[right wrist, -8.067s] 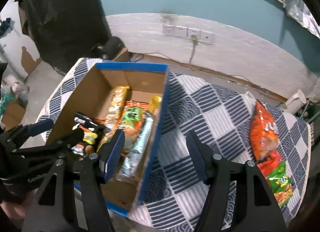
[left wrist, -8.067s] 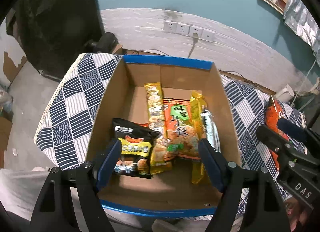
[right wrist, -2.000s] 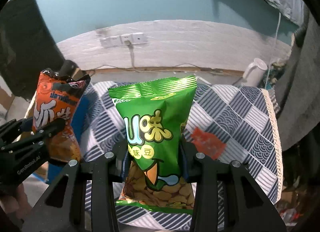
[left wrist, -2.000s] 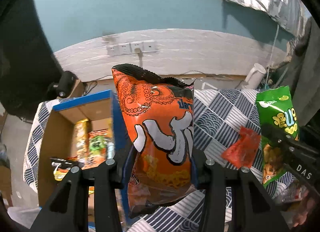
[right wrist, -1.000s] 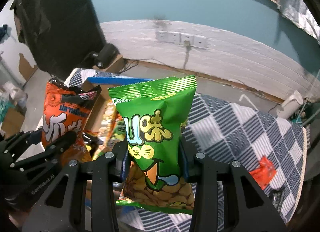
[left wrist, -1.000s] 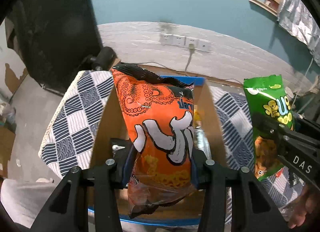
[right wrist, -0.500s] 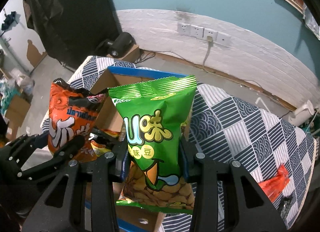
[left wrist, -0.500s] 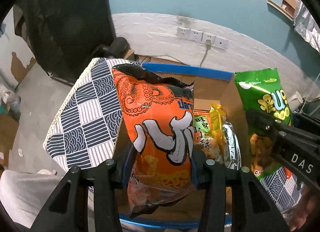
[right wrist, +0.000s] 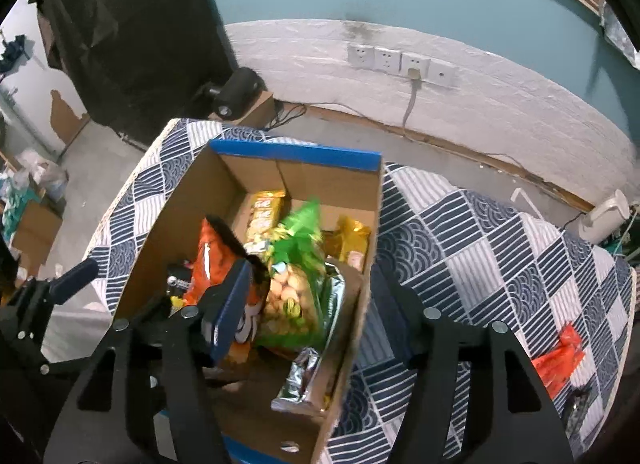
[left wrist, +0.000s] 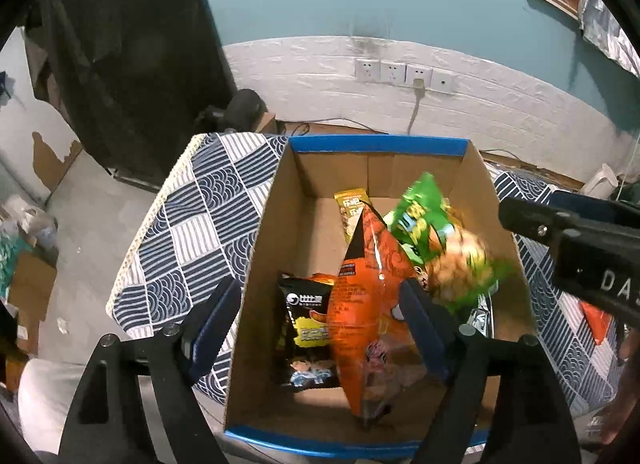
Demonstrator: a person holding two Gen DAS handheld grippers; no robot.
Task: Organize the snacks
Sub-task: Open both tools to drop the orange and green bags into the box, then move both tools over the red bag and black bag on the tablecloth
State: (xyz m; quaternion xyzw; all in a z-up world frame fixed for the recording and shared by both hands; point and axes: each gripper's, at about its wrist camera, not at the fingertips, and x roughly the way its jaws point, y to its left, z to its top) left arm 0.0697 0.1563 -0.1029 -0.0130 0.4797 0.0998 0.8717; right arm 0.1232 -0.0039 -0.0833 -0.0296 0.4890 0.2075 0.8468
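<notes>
Holding both grippers over the cardboard box [left wrist: 276, 224] right now, and neither one has anything in it. My left gripper [left wrist: 320, 324] is spread wide — one finger hangs outside the box's left wall, the other sits inside near the orange octopus bag [left wrist: 368, 304]. That bag is inside the box, standing tilted on its lower end, leaning across the other packs. My right gripper [right wrist: 312, 304] is spread too, straddling the box's right wall, with one finger inside and one out over the checked cloth.

The green pea snack bag [right wrist: 296, 284] is also in the box, blurred in both views, so I can't tell whether it's resting or loose in the air. It's just right of the orange bag. Under and around them: a black snack pack [left wrist: 308, 324] on the left, a yellow pack [right wrist: 264, 216] toward the far wall, a gold one [right wrist: 352, 240], and a silver wrapper [right wrist: 304, 380] near the right wall.

Out on the worktop [right wrist: 480, 248], well apart from the box, a small red packet [right wrist: 556, 360] lies near the right edge.
</notes>
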